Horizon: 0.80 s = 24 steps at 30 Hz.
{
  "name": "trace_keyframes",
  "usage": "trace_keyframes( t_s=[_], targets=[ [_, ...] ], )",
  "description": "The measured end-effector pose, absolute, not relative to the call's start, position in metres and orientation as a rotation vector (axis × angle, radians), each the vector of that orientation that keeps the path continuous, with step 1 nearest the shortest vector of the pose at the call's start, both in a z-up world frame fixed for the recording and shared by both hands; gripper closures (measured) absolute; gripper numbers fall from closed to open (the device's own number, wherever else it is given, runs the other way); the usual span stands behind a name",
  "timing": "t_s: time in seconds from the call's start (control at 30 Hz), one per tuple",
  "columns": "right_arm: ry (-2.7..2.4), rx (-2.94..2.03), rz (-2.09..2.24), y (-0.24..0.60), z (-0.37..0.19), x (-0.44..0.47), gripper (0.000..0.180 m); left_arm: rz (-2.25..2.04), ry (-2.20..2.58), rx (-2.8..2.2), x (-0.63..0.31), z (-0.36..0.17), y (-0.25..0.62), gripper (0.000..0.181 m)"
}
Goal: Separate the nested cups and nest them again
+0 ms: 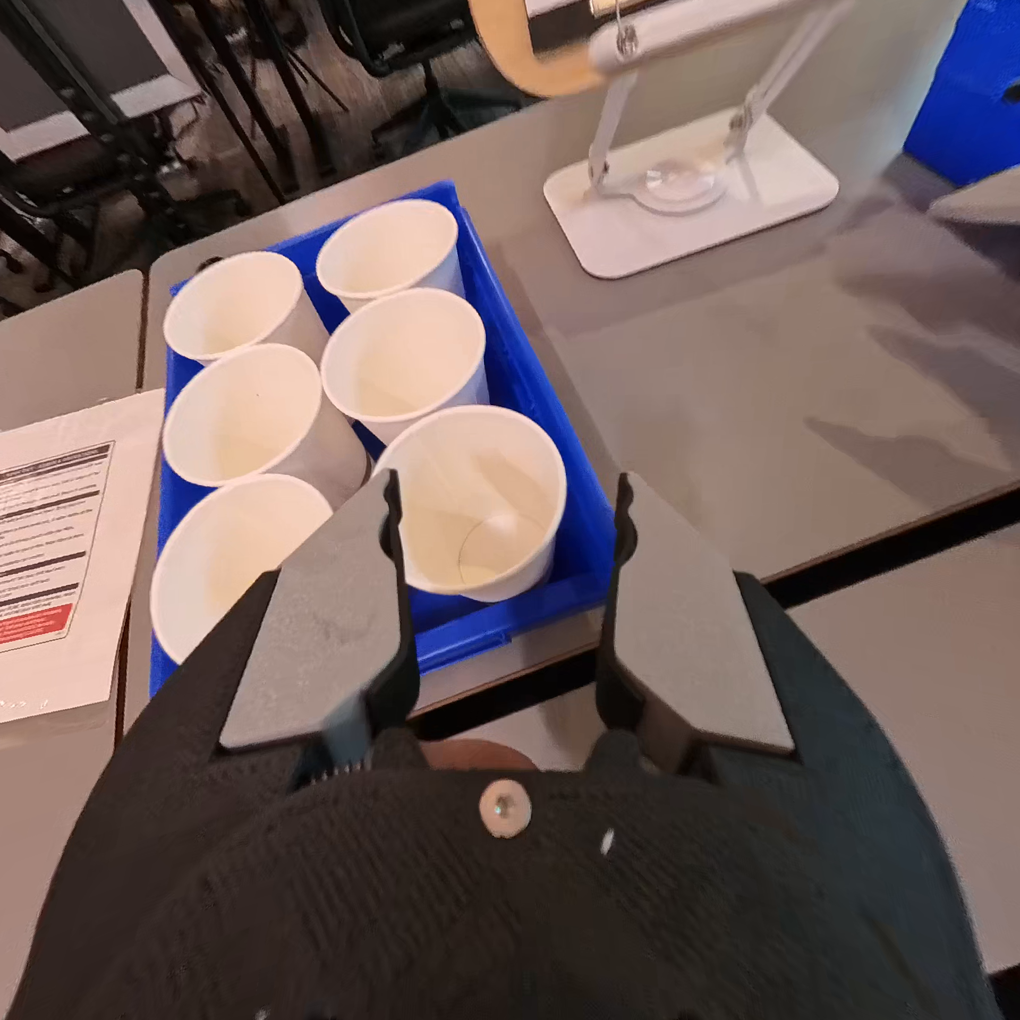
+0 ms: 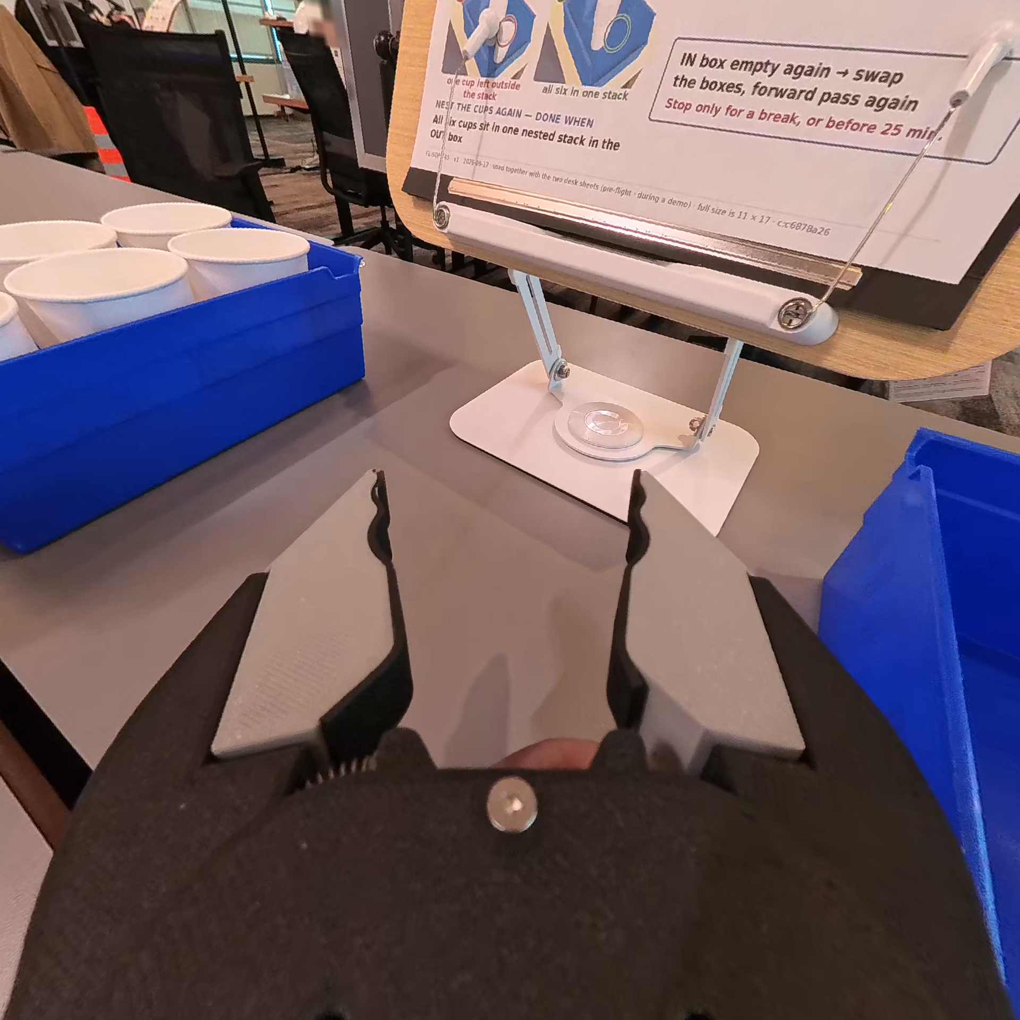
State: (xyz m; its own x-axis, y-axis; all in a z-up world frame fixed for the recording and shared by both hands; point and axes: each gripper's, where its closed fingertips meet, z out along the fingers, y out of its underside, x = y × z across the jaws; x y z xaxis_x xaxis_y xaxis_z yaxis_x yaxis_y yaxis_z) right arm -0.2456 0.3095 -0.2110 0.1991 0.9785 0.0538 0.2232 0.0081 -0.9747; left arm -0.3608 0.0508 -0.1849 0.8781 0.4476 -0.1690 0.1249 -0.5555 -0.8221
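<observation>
A: Your left tongs (image 1: 508, 485) are spread wide and hold nothing. They hang over the near end of the blue bin (image 1: 519, 353), with the nearest paper cup (image 1: 485, 497) showing between their tips.

B: And your right tongs (image 2: 505, 480) are just as wide and just as empty, held above bare grey bench (image 2: 441, 342).

A: Outward from your left tongs, you have six white cups standing apart in that bin, upright, in two rows of three, none nested. A printed sheet (image 1: 55, 552) lies left of the bin.

B: Ahead of your right tongs stands the white base of a document stand (image 2: 607, 436), its board carrying a printed page. The bin of cups sits to your left, and a second blue bin (image 2: 927, 662) is at your right edge.
</observation>
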Motion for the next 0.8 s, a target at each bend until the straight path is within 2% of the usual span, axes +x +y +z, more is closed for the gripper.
trace_keyframes(
  t_s=[0.57, 0.73, 0.8],
  targets=[
    [-1.223, -1.435, 0.928, 0.31, -0.209, -0.245, 0.095, 0.497, -0.372, -2.288, -0.378, -0.228, 0.05, 0.11],
    [-1.218, -1.437, 0.937, 0.311, -0.208, -0.245, 0.095, 0.489, -0.393, -2.264, -0.384, -0.228, 0.052, 0.118],
    [-1.22, -1.438, 0.937, 0.311, -0.208, -0.245, 0.096, 0.484, -0.386, -2.255, -0.384, -0.227, 0.053, 0.131]
  ],
)
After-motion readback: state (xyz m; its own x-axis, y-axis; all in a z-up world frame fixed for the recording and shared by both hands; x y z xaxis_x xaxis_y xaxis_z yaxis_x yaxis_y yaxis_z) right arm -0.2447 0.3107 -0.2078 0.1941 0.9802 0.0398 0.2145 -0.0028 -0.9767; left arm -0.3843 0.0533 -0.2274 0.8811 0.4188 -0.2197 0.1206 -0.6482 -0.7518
